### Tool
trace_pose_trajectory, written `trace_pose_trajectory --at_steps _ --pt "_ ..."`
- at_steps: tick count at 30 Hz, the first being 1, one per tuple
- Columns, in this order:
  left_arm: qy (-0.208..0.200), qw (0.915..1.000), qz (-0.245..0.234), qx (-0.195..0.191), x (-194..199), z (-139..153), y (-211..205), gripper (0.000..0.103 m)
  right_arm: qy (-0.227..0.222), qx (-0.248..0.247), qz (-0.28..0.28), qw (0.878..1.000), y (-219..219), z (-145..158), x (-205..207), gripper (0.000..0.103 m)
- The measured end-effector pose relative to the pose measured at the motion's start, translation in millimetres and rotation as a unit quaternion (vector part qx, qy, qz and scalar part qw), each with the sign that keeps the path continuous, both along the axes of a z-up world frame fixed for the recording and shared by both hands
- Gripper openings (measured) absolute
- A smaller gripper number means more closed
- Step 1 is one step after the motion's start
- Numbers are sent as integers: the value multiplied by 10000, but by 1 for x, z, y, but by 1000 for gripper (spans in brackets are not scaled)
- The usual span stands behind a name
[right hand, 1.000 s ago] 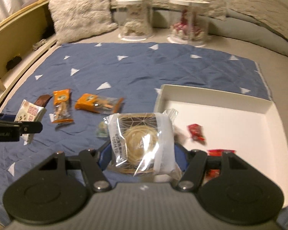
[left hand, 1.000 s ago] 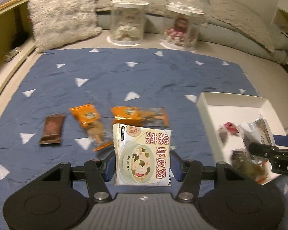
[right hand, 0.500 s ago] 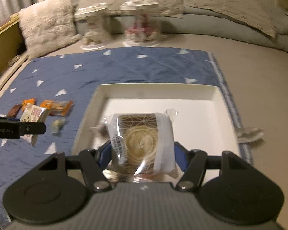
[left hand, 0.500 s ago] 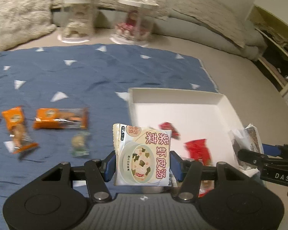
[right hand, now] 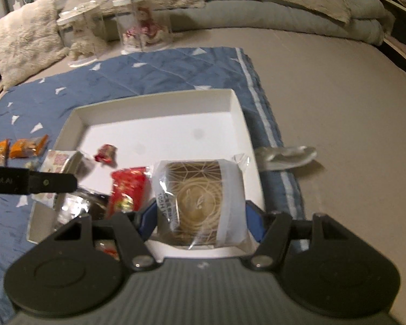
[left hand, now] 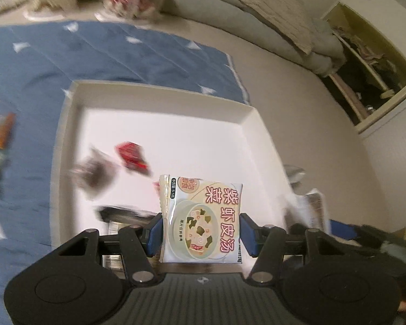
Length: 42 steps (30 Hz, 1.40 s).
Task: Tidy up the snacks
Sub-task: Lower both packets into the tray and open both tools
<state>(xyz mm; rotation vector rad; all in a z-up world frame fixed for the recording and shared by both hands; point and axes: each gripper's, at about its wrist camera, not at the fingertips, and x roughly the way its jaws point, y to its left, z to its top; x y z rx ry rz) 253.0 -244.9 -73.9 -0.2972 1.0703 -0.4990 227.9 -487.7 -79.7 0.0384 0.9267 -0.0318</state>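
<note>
Both grippers now hang over the white box point(left hand: 159, 100), no longer over the blue blanket point(left hand: 121, 54). Left gripper point(left hand: 200, 230) fingers pinch a soup packet point(left hand: 201, 222); right gripper point(right hand: 200, 216) fingers pinch a pastry pack point(right hand: 200, 203). Only the release remains.

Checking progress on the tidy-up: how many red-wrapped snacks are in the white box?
2: a small red-wrapped candy near the white cardboard box's left wall, a larger red packet nearer the camera. Others may be hidden behind the grippers.

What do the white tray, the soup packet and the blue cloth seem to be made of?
White tray: probably matte cardboard; thin, straight, folded-looking walls.
Soup packet: glossy printed plastic film; it shines and has a sealed edge.
Blue cloth: soft quilted fabric; stitched lines and wrinkles.
</note>
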Motion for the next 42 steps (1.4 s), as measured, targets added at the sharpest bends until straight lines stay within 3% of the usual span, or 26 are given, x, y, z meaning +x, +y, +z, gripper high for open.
trace_pose_trajectory --at_steps 6,10,12,19,25,27,38,40,42 --pt "380 9977 -85 -560 4 -18 -26 60 40 6 13 10000 -10 -6 3 71" --pt "704 9942 -129 -797 7 -31 -37 73 106 34 41 9999 -15 -12 9 71" --pt "762 9944 -89 -730 7 -36 -40 82 139 22 49 9999 -17 -15 11 71" --pt "669 9971 -84 -346 11 -37 -39 82 251 -11 40 9997 -20 -23 15 71" --pt "461 9985 -151 262 11 -31 -37 82 223 -57 87 9997 -16 -29 23 76" --pt "482 9982 -140 337 12 -31 -34 82 204 -125 41 9997 -15 -27 22 84" --pt "450 9970 -320 545 6 -23 -28 83 325 -189 6 9993 -16 -23 15 84" --pt "387 9970 -304 590 5 -20 -26 86 331 -170 -47 9993 -18 -21 14 78" --pt "323 9971 -327 609 4 -17 -25 87 378 -75 -108 9992 -20 -19 14 52"
